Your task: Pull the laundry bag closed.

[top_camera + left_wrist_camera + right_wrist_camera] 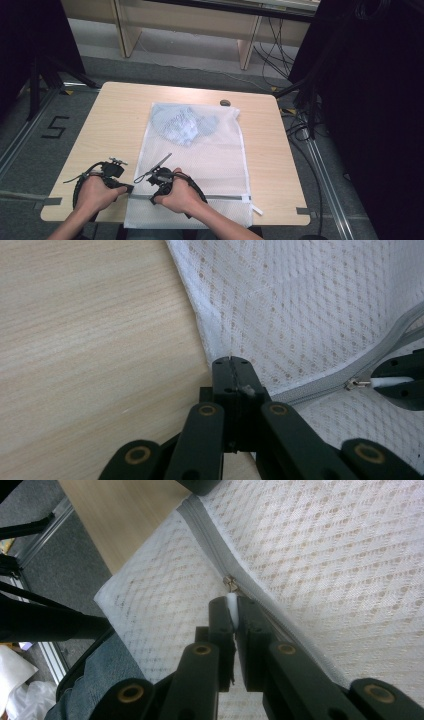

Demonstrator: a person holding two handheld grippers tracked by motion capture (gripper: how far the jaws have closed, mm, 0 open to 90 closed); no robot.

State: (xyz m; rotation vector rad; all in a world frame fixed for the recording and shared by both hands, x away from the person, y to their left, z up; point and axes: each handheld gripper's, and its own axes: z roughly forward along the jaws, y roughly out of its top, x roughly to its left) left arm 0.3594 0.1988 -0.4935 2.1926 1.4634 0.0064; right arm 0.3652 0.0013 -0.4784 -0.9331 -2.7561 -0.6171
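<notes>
A white mesh laundry bag (pixel 210 160) lies flat on the wooden table (pixel 115 115), with a light blue garment (pixel 182 122) inside at its far end. A grey zipper (pixel 220 197) runs across the bag near the table's front edge. My left gripper (pixel 130 189) (pixel 232 371) is shut, pinching the bag's left edge where the zipper ends. My right gripper (pixel 154 196) (pixel 231 611) is shut on the white pull tab (pixel 231 604) of the zipper slider (pixel 229 582). The two grippers sit close together, and the right one shows at the side of the left gripper view, still on the tab (pixel 392 382).
A small dark object (pixel 225 103) rests on the table just beyond the bag's far right corner. The bag's near end hangs over the front edge onto the person's lap (pixel 95 685). Cables (pixel 300 130) and black stands (pixel 40 75) flank the table.
</notes>
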